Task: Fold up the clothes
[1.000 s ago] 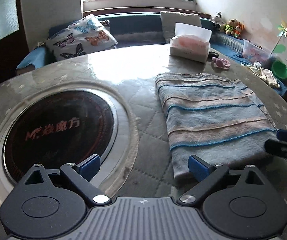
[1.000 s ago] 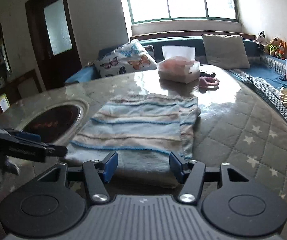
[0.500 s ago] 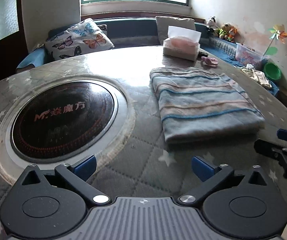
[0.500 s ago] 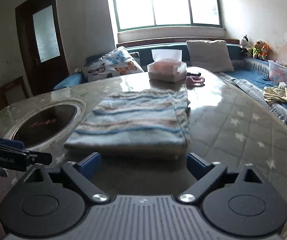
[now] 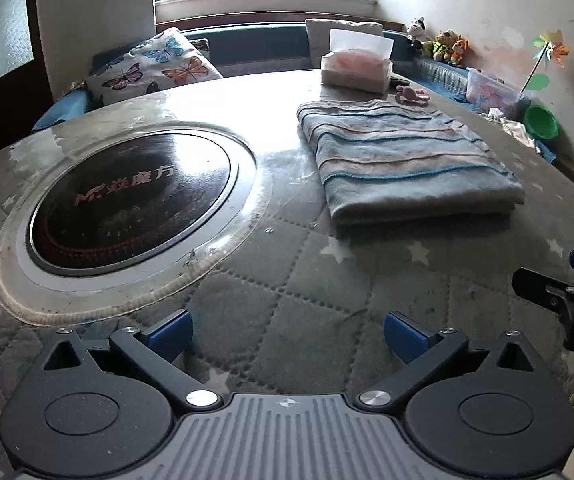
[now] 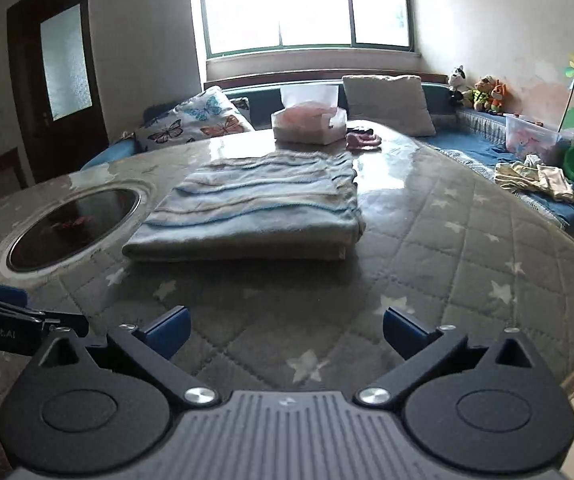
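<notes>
Lying folded on the table (image 5: 287,280), the striped garment (image 5: 403,160) sits well beyond both spread, empty claws (image 5: 287,334) (image 6: 285,330).

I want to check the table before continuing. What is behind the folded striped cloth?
Behind the folded striped cloth stand a tissue box and a small pink item. The box's base is partly hidden by the cloth.

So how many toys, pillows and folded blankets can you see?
Stuffed toys: 3
Pillows: 2, butterfly pillow and plain pillow
Folded striped cloth: 1
Total: 6
</notes>
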{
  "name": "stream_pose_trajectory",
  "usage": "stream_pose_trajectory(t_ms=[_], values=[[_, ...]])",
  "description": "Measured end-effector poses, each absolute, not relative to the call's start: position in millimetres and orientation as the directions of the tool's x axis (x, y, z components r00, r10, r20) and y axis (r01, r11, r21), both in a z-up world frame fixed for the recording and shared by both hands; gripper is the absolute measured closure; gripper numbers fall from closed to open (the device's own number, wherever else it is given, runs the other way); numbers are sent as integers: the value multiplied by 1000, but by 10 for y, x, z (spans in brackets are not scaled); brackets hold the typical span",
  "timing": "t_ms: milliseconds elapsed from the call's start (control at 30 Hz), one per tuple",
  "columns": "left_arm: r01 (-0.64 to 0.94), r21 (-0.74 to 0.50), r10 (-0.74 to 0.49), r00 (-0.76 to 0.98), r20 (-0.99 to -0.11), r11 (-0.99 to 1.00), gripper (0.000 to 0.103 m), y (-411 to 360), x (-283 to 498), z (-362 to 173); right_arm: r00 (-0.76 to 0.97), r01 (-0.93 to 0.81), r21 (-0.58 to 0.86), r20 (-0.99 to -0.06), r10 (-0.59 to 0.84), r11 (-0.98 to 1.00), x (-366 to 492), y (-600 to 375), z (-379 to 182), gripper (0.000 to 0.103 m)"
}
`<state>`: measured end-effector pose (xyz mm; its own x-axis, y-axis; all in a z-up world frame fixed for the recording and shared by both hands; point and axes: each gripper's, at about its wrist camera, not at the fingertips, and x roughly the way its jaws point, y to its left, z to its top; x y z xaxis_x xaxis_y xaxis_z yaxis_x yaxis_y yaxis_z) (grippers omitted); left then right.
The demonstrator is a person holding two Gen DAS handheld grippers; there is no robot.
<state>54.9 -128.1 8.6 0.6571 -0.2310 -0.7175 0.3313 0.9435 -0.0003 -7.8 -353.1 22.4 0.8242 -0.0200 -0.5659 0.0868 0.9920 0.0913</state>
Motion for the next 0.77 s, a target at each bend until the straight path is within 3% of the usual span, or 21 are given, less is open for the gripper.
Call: stream_pose_trajectory(t_ms=[767], values=[[335, 20, -237, 705, -669, 942, 0, -1212, 138, 109, 830, 122, 63, -553, -67, 991, -383, -3371, 250, 0]])
